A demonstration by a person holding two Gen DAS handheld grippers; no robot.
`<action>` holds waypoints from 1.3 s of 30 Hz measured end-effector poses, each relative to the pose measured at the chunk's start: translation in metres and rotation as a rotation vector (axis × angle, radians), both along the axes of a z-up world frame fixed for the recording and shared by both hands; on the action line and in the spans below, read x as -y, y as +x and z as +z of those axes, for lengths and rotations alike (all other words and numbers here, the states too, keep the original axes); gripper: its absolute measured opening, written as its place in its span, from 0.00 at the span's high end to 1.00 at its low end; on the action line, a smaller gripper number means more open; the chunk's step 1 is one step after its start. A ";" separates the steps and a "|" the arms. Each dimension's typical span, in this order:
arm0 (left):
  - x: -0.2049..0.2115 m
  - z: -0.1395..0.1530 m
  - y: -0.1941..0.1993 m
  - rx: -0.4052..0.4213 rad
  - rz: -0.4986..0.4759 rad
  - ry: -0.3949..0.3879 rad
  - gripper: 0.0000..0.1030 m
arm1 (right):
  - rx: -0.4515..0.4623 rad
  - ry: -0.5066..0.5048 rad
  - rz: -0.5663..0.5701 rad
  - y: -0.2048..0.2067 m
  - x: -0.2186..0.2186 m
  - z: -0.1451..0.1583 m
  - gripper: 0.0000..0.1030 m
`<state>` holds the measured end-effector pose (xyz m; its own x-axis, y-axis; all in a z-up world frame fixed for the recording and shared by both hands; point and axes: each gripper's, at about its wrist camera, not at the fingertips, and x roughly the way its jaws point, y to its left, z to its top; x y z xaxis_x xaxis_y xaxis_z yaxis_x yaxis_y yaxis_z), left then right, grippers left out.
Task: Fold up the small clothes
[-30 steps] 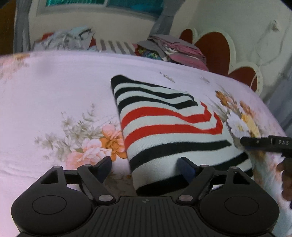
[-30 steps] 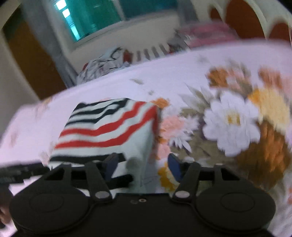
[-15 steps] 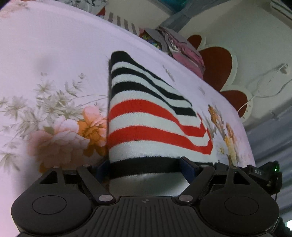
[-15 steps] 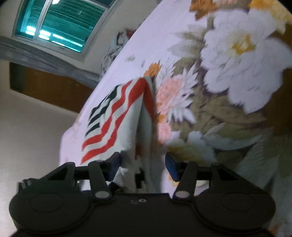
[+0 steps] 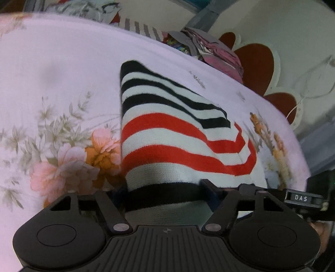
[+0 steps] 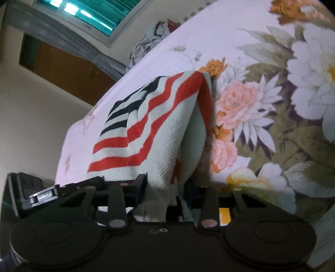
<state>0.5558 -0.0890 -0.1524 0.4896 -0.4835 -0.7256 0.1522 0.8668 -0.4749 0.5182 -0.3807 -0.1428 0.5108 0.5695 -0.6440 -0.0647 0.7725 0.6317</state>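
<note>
A folded knit garment (image 5: 178, 136) with white, black and red stripes lies on the floral bedsheet (image 5: 62, 83). My left gripper (image 5: 163, 191) straddles its near black-striped edge. Its jaws are closing, with the cloth filling the gap between the pads. In the right wrist view the same garment (image 6: 150, 129) is seen from its right side, its layers gaping a little. My right gripper (image 6: 165, 186) has the near corner of it between its fingers. These jaws are closing too and pinch the fabric. Each gripper shows at the edge of the other's view: the right gripper (image 5: 301, 197), the left gripper (image 6: 41, 196).
A stack of folded clothes (image 5: 209, 48) sits at the bed's far side by the red and white headboard (image 5: 257, 62). A loose heap of clothes (image 6: 150, 41) lies at the far edge. A window (image 6: 90, 12) and a wooden door (image 6: 62, 69) are beyond.
Both grippers have come down and forward onto the garment's near edge, and their jaws have narrowed around the cloth. The right one has tilted sharply.
</note>
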 end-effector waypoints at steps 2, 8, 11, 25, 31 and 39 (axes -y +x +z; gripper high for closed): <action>0.005 0.007 -0.003 0.028 -0.012 0.032 0.44 | 0.026 -0.080 0.013 -0.001 -0.012 0.010 0.66; 0.001 0.030 -0.010 0.089 -0.055 0.026 0.50 | 0.112 -0.214 0.038 -0.010 -0.052 0.051 0.68; -0.006 0.043 -0.017 0.127 -0.085 0.039 0.50 | 0.155 -0.263 0.064 -0.013 -0.080 0.072 0.69; -0.166 0.078 -0.055 0.211 -0.046 0.050 0.50 | 0.237 -0.298 0.113 -0.042 -0.223 0.107 0.69; -0.237 0.067 -0.054 0.194 -0.018 0.073 0.50 | 0.229 -0.264 0.144 -0.032 -0.287 0.091 0.69; -0.274 0.037 -0.043 0.171 0.017 0.104 0.48 | 0.172 -0.215 0.119 -0.020 -0.312 0.053 0.69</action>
<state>0.5124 0.1850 -0.1150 0.6174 -0.4007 -0.6770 0.2075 0.9130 -0.3511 0.4981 -0.0689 -0.0896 0.5608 0.4920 -0.6660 -0.2552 0.8678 0.4263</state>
